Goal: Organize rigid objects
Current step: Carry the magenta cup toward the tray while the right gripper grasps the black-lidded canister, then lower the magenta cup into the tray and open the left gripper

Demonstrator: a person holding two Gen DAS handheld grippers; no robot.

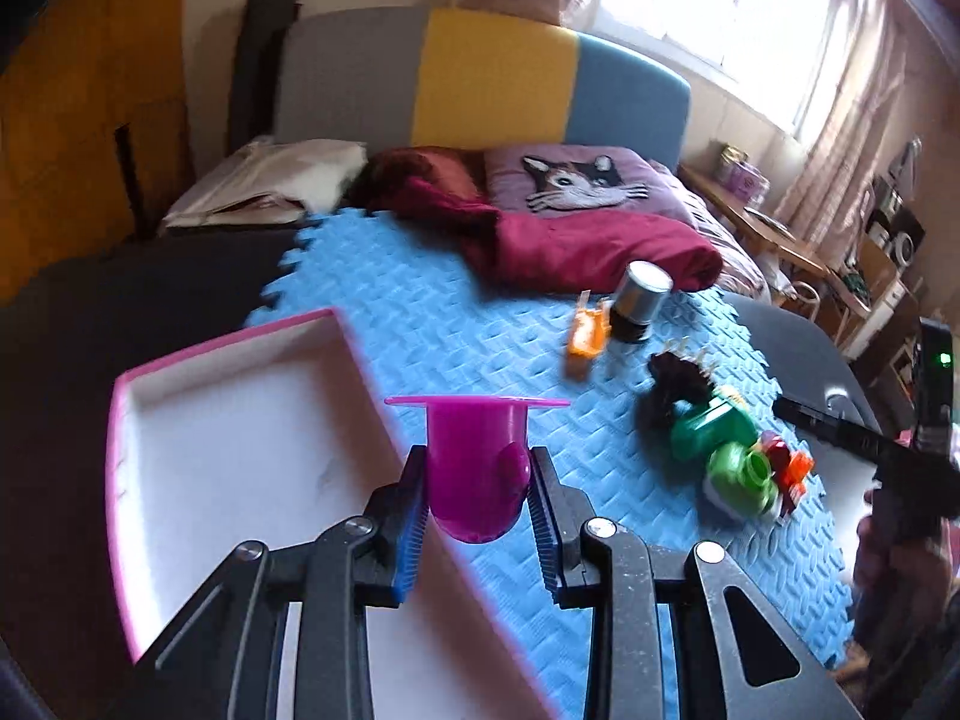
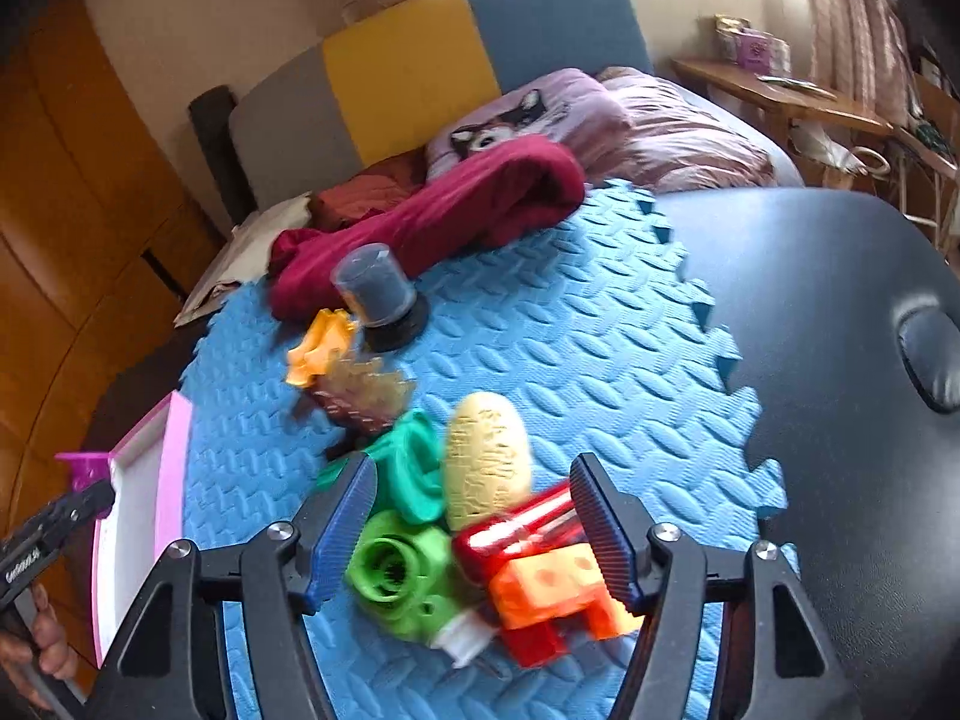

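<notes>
Left gripper [image 1: 478, 483]: fingers pinched tight on the magenta flanged cup [image 1: 477, 468], held over the near edge of the pink-rimmed tray [image 1: 180, 420]
Right gripper [image 2: 474, 516]: jaws part open, straddling the toy pile, pads not visibly pressing
Toy pile: green ring piece [image 2: 393, 582], red-orange block toy [image 2: 540, 576], cream oval [image 2: 486, 468], middle of blue foam mat [image 2: 570, 330]
</notes>
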